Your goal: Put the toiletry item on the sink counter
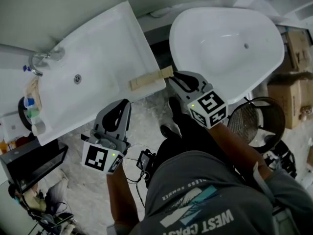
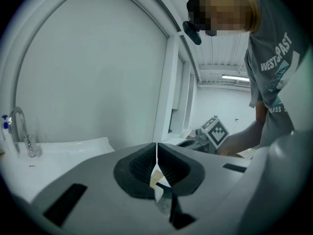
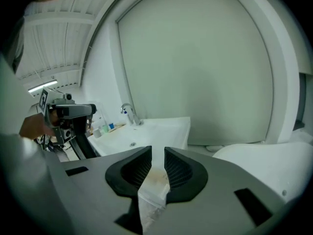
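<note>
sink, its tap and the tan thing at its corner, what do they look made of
Sink: glossy white with soft highlights, likely ceramic or acrylic. Tap: curved, mirror-bright sheen, probably chromed metal. Tan item: flat beige bar; the right gripper view shows a crinkly, cloudy wrap, probably plastic film, contents unclear.

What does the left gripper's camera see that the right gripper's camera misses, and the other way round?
Only the left gripper view: the left gripper with jaws shut together, the right gripper from outside, the T-shirt print. Only the right gripper view: its jaws slightly apart, the wrapped toiletry item between them. Both: the faucet and white sink.
</note>
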The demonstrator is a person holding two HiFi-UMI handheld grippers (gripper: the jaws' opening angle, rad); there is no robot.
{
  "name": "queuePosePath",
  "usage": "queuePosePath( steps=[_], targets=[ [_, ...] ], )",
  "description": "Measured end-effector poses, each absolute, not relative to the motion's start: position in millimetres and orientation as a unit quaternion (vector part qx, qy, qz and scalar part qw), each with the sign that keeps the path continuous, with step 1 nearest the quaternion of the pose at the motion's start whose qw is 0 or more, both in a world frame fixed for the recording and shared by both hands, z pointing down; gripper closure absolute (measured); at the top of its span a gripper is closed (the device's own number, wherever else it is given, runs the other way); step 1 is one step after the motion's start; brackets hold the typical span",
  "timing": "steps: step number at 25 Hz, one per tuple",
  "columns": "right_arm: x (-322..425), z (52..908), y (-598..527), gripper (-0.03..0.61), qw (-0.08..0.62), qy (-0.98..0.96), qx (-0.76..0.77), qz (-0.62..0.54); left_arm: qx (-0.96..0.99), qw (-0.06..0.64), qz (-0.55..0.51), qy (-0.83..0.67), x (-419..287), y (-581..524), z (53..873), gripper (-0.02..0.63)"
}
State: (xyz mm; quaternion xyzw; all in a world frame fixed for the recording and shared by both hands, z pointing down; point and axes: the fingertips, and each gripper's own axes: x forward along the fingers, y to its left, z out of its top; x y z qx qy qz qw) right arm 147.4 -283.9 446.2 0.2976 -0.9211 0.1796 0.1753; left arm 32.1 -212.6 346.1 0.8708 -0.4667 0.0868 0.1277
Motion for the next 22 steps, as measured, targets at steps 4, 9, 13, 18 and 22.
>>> queuePosePath(
  steps=[4, 9, 13, 18, 22],
  targets=[
    [147.1, 476.7, -293.4, 0.467, 0.185, -0.913, 0.305, 0.201, 0.869, 0.146, 0.092, -0.464, 31.5, -223.0, 365.1, 0.603],
    [151.0, 508.5, -306.1, 0.417, 0.188, -0.902, 0.313, 0.231, 0.867, 0.166, 0.097, -0.460, 34.1, -235.1, 387.9, 0.603],
    [154.2, 532.3, -313.9, 0.364, 0.181, -0.892, 0.317, 0.265, 0.864, 0.184, 0.103, -0.457, 37.5, -241.0, 406.9, 0.603],
    [152.7, 556.2, -321.4, 0.319, 0.156, -0.881, 0.310, 0.322, 0.859, 0.201, 0.107, -0.459, 39.4, -248.6, 424.2, 0.603],
    [147.9, 569.6, -322.6, 0.318, 0.139, -0.873, 0.300, 0.358, 0.857, 0.209, 0.104, -0.459, 40.3, -252.0, 432.9, 0.603]
  ],
)
